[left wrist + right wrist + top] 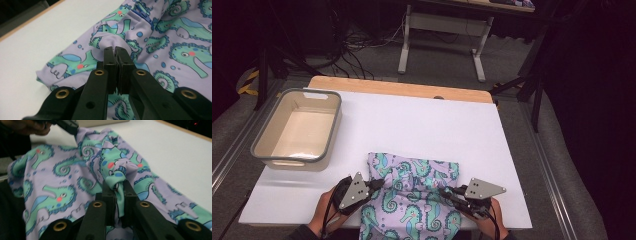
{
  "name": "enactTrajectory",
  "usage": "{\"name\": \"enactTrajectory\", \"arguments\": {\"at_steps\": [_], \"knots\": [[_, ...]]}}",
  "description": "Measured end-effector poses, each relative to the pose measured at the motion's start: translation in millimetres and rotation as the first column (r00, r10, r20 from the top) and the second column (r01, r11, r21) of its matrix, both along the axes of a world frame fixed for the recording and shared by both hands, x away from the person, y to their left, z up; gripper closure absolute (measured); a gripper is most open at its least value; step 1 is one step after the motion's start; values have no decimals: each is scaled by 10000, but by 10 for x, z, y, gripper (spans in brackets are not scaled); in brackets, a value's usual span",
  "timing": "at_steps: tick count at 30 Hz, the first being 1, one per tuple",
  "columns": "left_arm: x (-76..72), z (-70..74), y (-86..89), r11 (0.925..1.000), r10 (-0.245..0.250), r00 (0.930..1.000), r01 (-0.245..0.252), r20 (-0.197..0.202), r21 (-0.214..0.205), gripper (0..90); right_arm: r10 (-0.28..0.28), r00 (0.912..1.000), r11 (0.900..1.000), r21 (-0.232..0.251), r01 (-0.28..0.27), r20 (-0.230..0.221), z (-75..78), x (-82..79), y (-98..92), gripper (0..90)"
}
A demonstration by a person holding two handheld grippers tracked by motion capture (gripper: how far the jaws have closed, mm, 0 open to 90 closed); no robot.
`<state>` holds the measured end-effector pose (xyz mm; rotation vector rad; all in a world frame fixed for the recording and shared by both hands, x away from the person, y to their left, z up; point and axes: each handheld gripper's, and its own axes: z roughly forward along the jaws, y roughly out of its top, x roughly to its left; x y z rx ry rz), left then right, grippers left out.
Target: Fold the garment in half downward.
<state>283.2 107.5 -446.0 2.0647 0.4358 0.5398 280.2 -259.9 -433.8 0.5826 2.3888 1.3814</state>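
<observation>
Seahorse-print cloth (412, 200) lies crumpled at the near edge of the white table (422, 125), with part of it hanging over that edge between our two forearms. We hold the left gripper (379, 184) at the cloth's left side; in the left gripper view its jaws stand pressed together, with a thin fold of lilac fabric (116, 53) pinched at the tips. We hold the right gripper (443, 190) at the cloth's right side; in the right gripper view its jaws clamp a bunched ridge of cloth (117, 178) that rises between them and hangs down through the gap. Both grippers point inward toward the cloth's middle. We see a grey-rimmed beige bin (298, 129) on the table's left, well apart from the cloth.
</observation>
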Motion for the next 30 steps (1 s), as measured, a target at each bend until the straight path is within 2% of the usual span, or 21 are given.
{"name": "enactTrajectory", "arguments": {"at_steps": [2, 4, 6, 9, 11, 13, 15, 16, 18, 21, 24, 27, 30], "knots": [[-38, -32, 16, 9994, -53, 10000, 56, -78, 342, 874, 85, 9997, 9996, -257, -91, -219, -61, -54, -1, 834], [-53, -55, 35, 9998, -50, 9995, 56, -298, 197, 875, 36, 9998, 9988, -488, -45, -174, -85, -75, -17, 828], [-73, -81, 54, 9996, -69, 9989, 81, -460, 272, 871, 14, 9991, 9992, -406, -31, -434, -101, -86, -47, 809], [-106, -101, 88, 9995, -101, 9979, 119, -643, 278, 870, -93, 9985, 9988, -476, 67, -547, -136, -112, -83, 764], [-124, -101, 106, 9995, -154, 9972, 173, -733, 254, 863, -228, 9987, 9982, -558, 203, -461, -143, -123, -112, 698], [-153, -92, 136, 9996, -147, 9974, 163, -703, 221, 854, -411, 9978, 9980, -509, 385, -524, -126, -118, -147, 682], [-170, -81, 157, 9999, -38, 9972, 50, -747, 151, 793, -574, 9977, 9978, -361, 561, -357, -85, -116, -192, 630], [-177, -72, 174, 9999, -94, 9970, 102, -765, 92, 793, -671, 9972, 9972, -343, 660, -325, -72, -112, -202, 608], [-184, -53, 201, 10000, -68, 9975, 69, -702, -1, 797, -803, 9965, 9964, -292, 796, -222, -43, -101, -228, 603], [-150, -6, 233, 9999, 90, 9987, -97, -501, -136, 781, -1014, 9948, 9948, -76, 1014, -26, 30, -97, -293, 571], [-77, 35, 244, 9989, 269, 9984, -288, -493, -380, 779, -1240, 9922, 9921, 199, 1237, 158, 99, -85, -362, 573], [13, 64, 164, 9988, 301, 9987, -317, -407, -375, 779, -1494, 9884, 9879, 455, 1481, 262, 170, -54, -382, 601], [122, 74, 59, 9994, 313, 9986, -319, -433, -122, 779, -1548, 9875, 9877, 257, 1541, 296, 194, -6, -311, 651]]}}
